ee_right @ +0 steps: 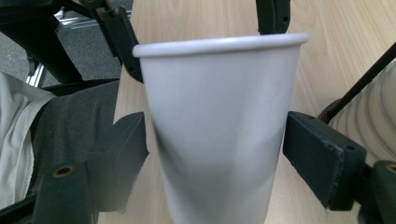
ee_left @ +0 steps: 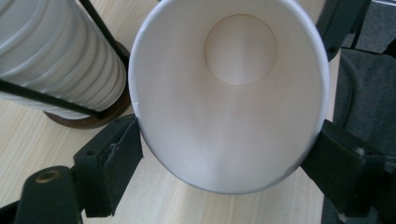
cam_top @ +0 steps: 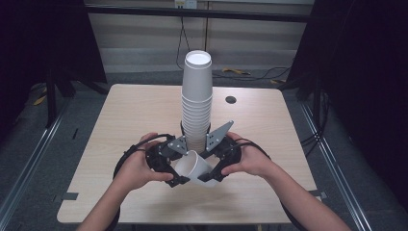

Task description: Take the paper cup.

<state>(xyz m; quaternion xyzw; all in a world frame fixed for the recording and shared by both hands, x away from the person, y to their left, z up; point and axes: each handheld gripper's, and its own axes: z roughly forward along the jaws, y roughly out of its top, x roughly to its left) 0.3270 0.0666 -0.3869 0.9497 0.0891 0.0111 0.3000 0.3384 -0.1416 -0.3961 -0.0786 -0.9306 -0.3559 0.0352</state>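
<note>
A single white paper cup [cam_top: 195, 167] is held off the table between both grippers, just in front of the cup stack, with its mouth tilted up and to the left. In the left gripper view I look into the cup's open mouth [ee_left: 233, 93]; my left gripper [ee_left: 229, 156] is shut on its rim, which is squeezed slightly oval. In the right gripper view my right gripper [ee_right: 215, 149] has both pads against the cup's [ee_right: 219, 121] lower wall, which is faintly dented. From above, the left gripper [cam_top: 179, 179] and right gripper [cam_top: 210, 177] flank the cup.
A tall stack of white cups [cam_top: 197, 103] stands mid-table in a holder with black rods on a round brown base [ee_left: 88, 119], right behind the grippers. A dark hole [cam_top: 231, 100] marks the tabletop [cam_top: 134, 110] at the back right. Dark floor and cables surround the table.
</note>
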